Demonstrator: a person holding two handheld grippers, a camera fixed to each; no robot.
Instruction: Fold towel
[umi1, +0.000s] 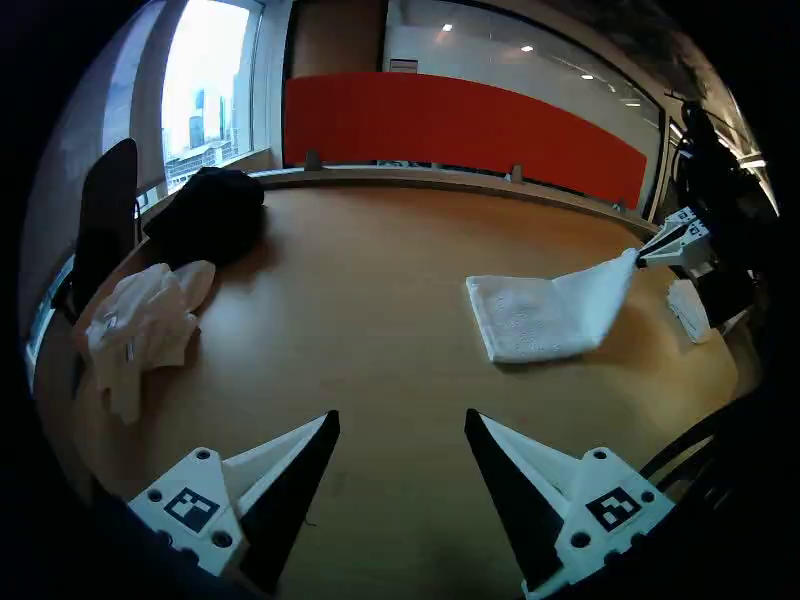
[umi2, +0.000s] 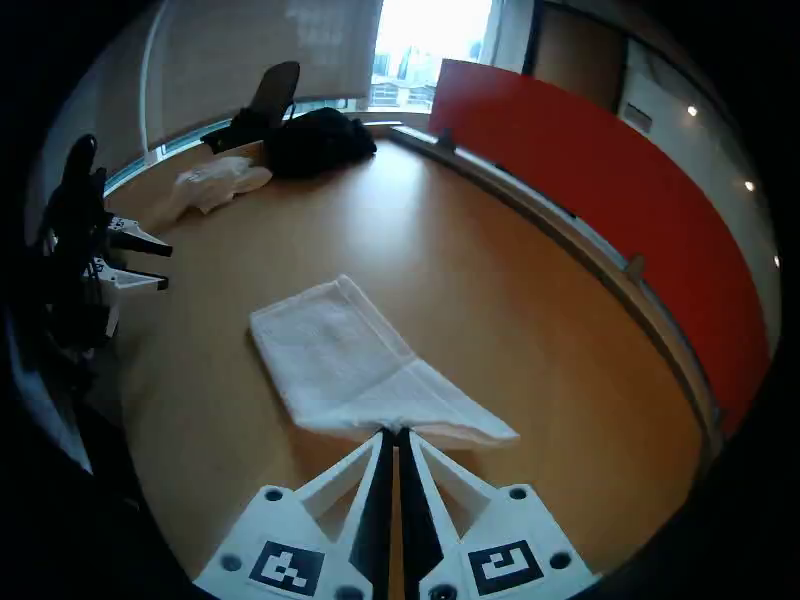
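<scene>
1. The right tool (umi2: 393, 435) is clamped on one corner of the towel (umi2: 335, 355), whose rest lies flat on the desk (umi2: 480, 260); so thin a pinch may slip.
2. The left tool (umi1: 401, 418) hangs with fingers apart, well away; unpinned, the towel could drag or fold skewed.

big wood table (umi1: 400, 290), warm orange-brown top, smooth, w/ soft glare across it. along its far edge runs a low red partition (umi1: 460, 125) on small grey brackets (umi1: 313, 160), l to r in left gripper view. behind the partition: pale wall or glass w/ small round ceiling spots (umi1: 527, 48), lit or reflected, can't tell which. far left, a tall window (umi1: 205, 85) w/ bright daylight and city towers outside. brown panel (umi1: 335, 35) sits between window & partition. dark chair (umi1: 108, 200) stands at table's left end, near the window. in right gripper view a pale roller blind (umi2: 260, 50) hangs left of the window, w/ the chair back below it.
</scene>
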